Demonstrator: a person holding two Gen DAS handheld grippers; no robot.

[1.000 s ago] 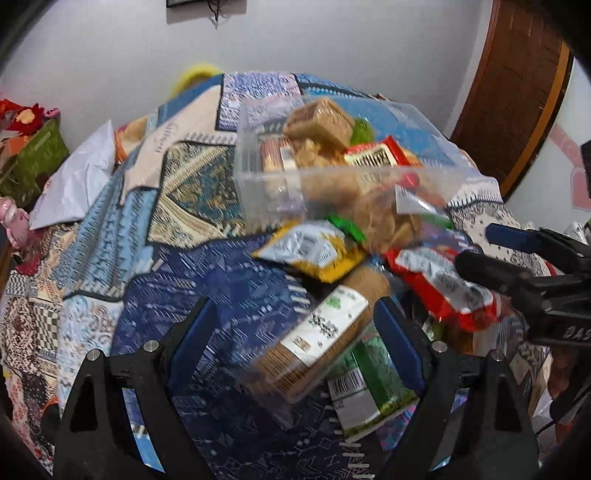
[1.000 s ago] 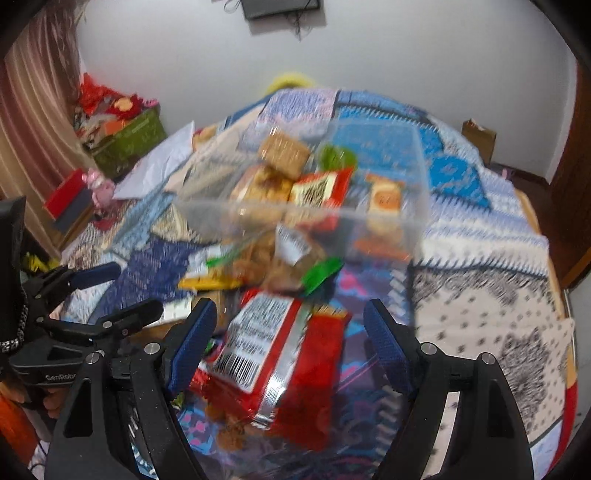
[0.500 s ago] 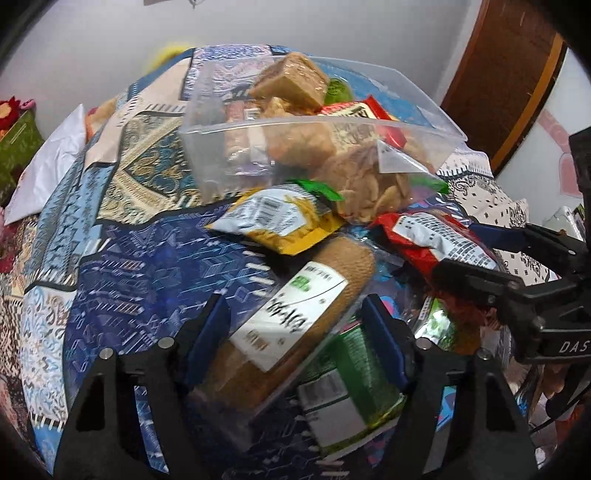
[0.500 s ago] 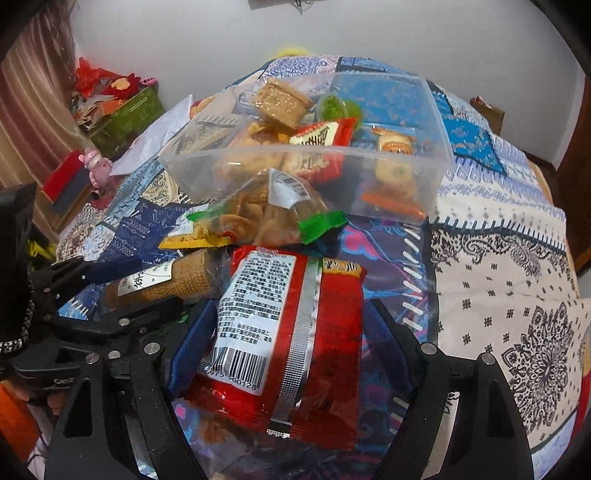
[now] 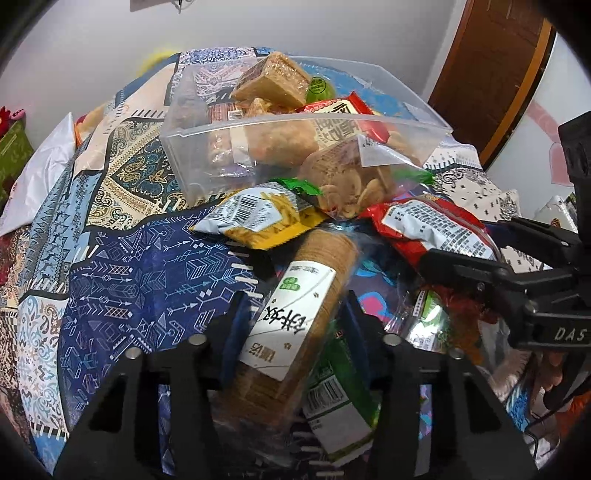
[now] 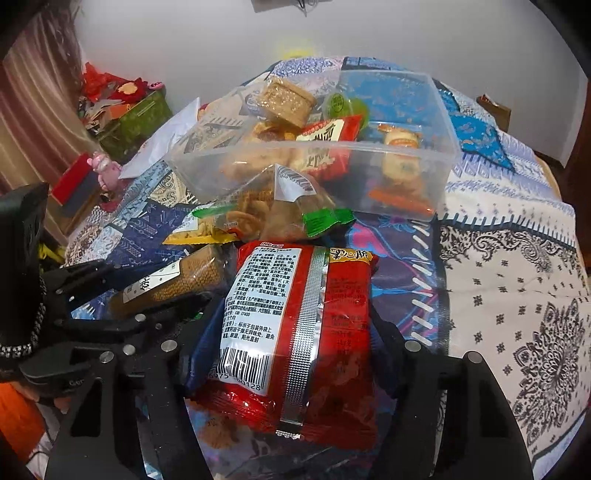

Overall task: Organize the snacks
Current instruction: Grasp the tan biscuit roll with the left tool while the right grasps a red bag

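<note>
patchwork bedspread (image 5: 110,280) | wooden door (image 5: 495,74) | green box (image 6: 142,118) | pink toy (image 6: 107,171)

Quilted bed (image 6: 517,295) under snack tub (image 6: 443,177)

a white wall (image 6: 369,33) stands behind the patchwork bedspread (image 5: 122,266); a brown wooden door (image 5: 491,74) at right, a striped curtain (image 6: 33,110) at left, a green box (image 6: 140,118) below.
</note>
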